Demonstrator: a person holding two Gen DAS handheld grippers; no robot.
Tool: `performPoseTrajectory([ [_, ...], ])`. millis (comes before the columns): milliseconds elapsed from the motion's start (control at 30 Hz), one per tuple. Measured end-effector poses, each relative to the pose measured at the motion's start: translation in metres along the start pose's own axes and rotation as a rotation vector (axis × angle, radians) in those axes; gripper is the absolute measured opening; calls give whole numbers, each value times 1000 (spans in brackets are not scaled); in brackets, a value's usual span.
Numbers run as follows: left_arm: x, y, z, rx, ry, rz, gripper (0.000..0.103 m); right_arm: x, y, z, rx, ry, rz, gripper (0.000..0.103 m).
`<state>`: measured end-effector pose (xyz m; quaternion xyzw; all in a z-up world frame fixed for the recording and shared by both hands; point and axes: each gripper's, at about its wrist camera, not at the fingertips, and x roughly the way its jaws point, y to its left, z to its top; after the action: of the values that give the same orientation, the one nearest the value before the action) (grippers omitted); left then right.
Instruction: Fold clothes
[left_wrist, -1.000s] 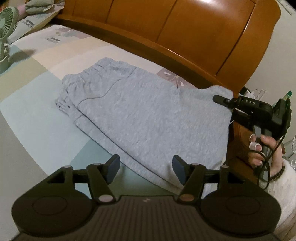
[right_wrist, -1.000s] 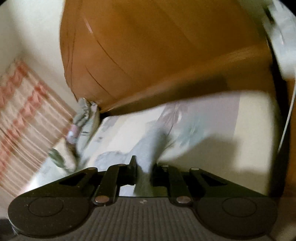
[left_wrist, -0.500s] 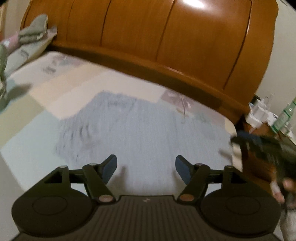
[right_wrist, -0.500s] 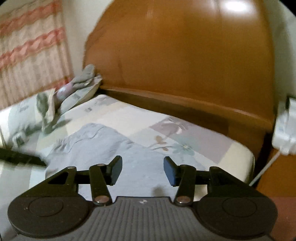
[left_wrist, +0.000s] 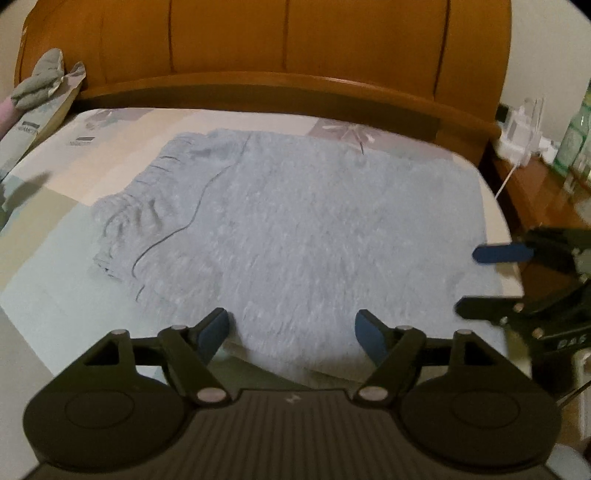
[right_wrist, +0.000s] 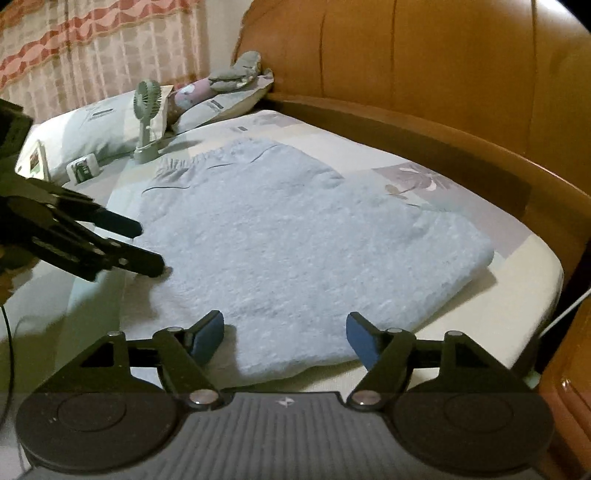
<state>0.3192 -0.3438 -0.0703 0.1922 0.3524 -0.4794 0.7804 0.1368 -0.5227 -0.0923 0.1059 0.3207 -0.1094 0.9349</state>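
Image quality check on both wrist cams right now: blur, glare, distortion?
Left wrist view: grey garment smeared by motion blur, left gripper sharp, headboard bowed by the fisheye, corners vignetted black. Right wrist view: milder blur, small fan readable, soft shadows under the left gripper, faint sheen on the headboard, no harsh glare.

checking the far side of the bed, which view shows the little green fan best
The right wrist view: the fan stands whole and upright beside the pillow, past the grey garment. The left wrist view shows none of it, only a shadow at its left edge.
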Motion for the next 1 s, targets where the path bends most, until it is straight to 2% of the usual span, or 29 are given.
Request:
performPoseTrajectory([
  [167,3,2,45,-32,-117,-48,75,5,8,-2,19,-3,0,90],
  [233,19,-4,58,-25,-134,-83,75,10,11,-4,18,-3,-5,94],
  [300,38,-11,64,0,-124,-83,76,11,14,-5,17,-4,-3,98],
  [367,57,-12,61,8,-80,-34,75,12,15,-5,22,-6,-3,100],
  [467,69,5,43,-77,-21,-28,79,11,13,-7,29,-10,8,102],
  [533,61,16,33,-115,-24,-45,77,11,12,-8,37,-15,19,103],
  [633,43,24,35,-113,-38,-35,77,12,12,-9,43,-21,14,103],
  [700,34,30,39,-105,-80,-8,77,12,13,-9,47,-24,10,103],
  [867,51,56,38,-182,-35,51,76,11,15,-11,51,-28,4,103],
  [1000,41,43,37,-120,-40,73,76,9,14,-11,51,-28,8,103],
])
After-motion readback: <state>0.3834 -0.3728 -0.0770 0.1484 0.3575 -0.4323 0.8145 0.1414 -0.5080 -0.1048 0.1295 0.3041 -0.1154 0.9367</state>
